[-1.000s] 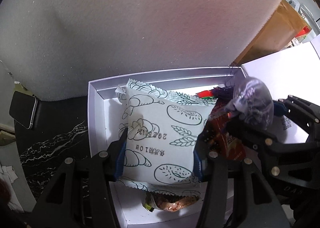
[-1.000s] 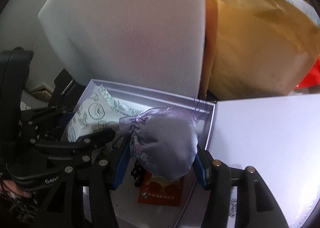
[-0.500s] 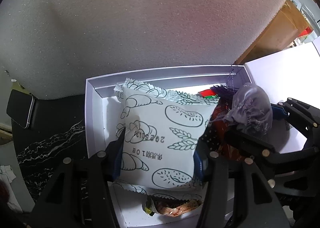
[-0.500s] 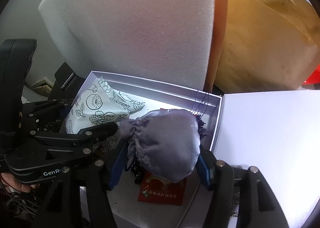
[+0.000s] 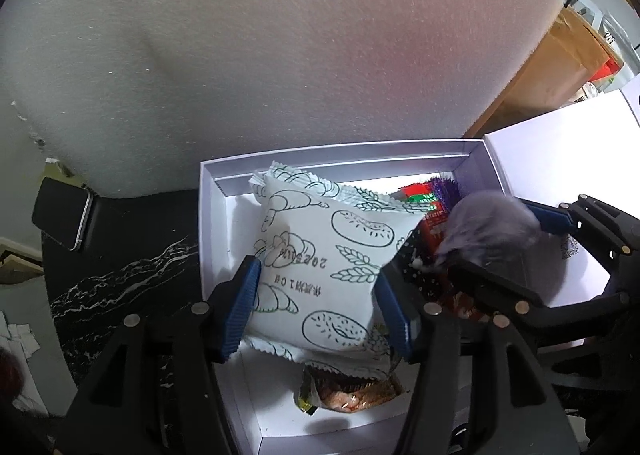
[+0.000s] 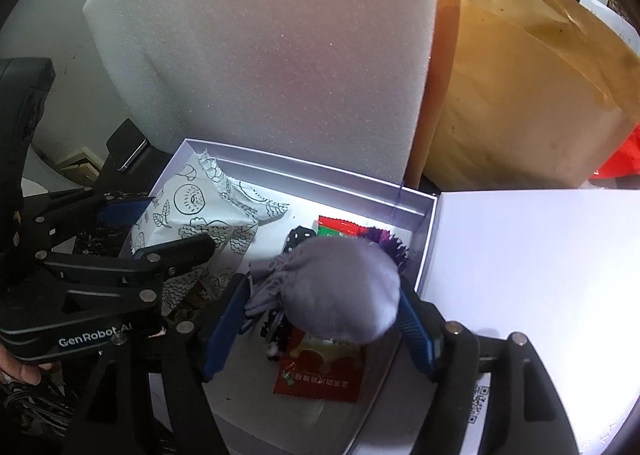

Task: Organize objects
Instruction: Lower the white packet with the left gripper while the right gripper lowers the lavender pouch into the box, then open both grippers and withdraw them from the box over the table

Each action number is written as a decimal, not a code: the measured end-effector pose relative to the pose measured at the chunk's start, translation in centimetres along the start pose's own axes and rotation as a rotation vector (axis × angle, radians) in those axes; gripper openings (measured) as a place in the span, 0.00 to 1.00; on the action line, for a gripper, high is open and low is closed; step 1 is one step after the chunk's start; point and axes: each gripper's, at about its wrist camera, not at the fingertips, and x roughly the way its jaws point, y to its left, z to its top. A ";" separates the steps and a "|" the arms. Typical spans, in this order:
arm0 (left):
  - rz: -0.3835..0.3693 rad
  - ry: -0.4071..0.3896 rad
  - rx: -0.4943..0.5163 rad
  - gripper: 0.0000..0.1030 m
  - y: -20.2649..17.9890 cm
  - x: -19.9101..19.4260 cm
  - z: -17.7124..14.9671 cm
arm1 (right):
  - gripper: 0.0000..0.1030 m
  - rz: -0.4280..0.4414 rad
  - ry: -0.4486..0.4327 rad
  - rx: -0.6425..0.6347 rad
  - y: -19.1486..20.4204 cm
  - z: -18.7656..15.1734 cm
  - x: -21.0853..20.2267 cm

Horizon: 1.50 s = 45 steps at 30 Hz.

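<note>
White packet (image 5: pixel 324 271) with dark pastry drawings, lilac pouch (image 6: pixel 344 291), red sachet (image 6: pixel 320 375)

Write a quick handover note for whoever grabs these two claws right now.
Left claw: opening around the white bread packet, over the white box.
Right claw: opening, the lilac drawstring pouch between its pads, above the red sachet.
Done: both items are at the box, other snacks inside.
Left: finish releasing, pull both claws clear, check for leftovers.
</note>
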 end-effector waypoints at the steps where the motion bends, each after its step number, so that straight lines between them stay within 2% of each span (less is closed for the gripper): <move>1: 0.007 0.000 -0.002 0.56 0.0 -0.2 -0.2 | 0.73 -0.003 -0.003 -0.003 0.1 0.0 -0.2; 6: 0.034 -0.012 -0.017 0.61 1.2 -1.6 -1.6 | 0.73 0.008 -0.018 0.003 0.3 -0.1 -1.0; 7: 0.035 -0.015 -0.019 0.62 0.9 -2.7 -0.2 | 0.73 0.005 -0.021 0.004 0.3 -0.2 -1.2; 11: 0.024 -0.035 -0.030 0.66 1.4 -4.8 0.1 | 0.73 -0.006 -0.036 0.005 0.1 -0.8 -3.0; 16: 0.000 -0.058 -0.035 0.66 0.9 -7.1 0.1 | 0.73 -0.016 -0.069 0.014 0.2 -1.3 -5.6; 21: 0.015 -0.090 -0.045 0.66 0.4 -10.5 0.0 | 0.73 -0.020 -0.116 0.025 -0.4 -1.3 -8.5; 26: 0.027 -0.123 -0.064 0.66 0.4 -13.6 -0.4 | 0.73 -0.026 -0.156 0.011 0.9 -1.0 -10.9; 35: 0.054 -0.169 -0.112 0.66 0.8 -18.9 -2.4 | 0.73 0.011 -0.214 -0.025 3.9 -1.0 -13.8; 45: 0.111 -0.219 -0.148 0.66 0.8 -24.0 -5.6 | 0.73 0.038 -0.260 -0.068 6.0 -2.6 -17.4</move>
